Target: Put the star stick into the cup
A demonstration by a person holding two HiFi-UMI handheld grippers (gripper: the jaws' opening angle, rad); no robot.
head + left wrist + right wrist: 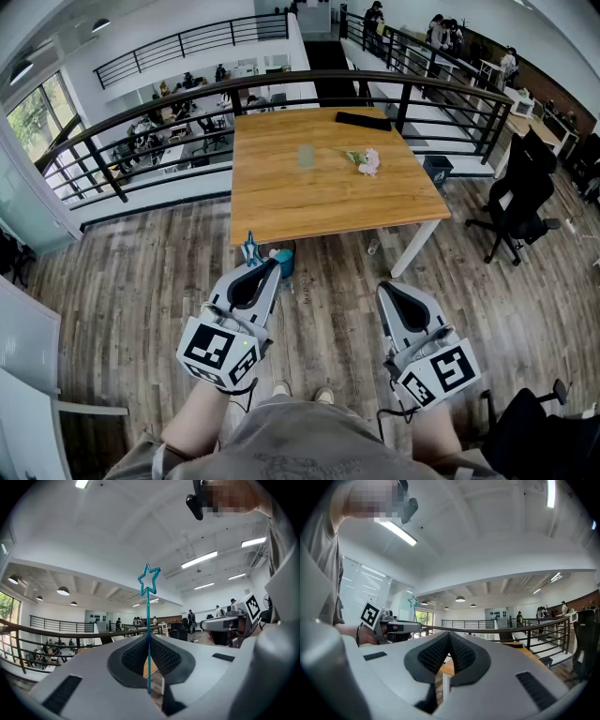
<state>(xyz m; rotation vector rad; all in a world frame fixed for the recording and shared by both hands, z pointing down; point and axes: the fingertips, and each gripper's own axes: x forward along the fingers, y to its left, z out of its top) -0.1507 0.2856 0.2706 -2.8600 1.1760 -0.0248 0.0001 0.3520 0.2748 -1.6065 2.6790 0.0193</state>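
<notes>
Wood floor (131, 291) below, star stick (148, 611) upright — clamped in left hand-held gripper (149, 641)

The wooden table (281, 202) stands on plank flooring (141, 281), carrying a pale cup (307, 157) near its middle, a pink flower sprig (367, 161) to its right, and a flat black object (364, 121) at the far edge.

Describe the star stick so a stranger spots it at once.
From the wooden table, look to the left hand-held gripper before its front edge. Pinched in it is the star stick: a thin blue rod topped by an open star; the right hand-held gripper is empty.
</notes>
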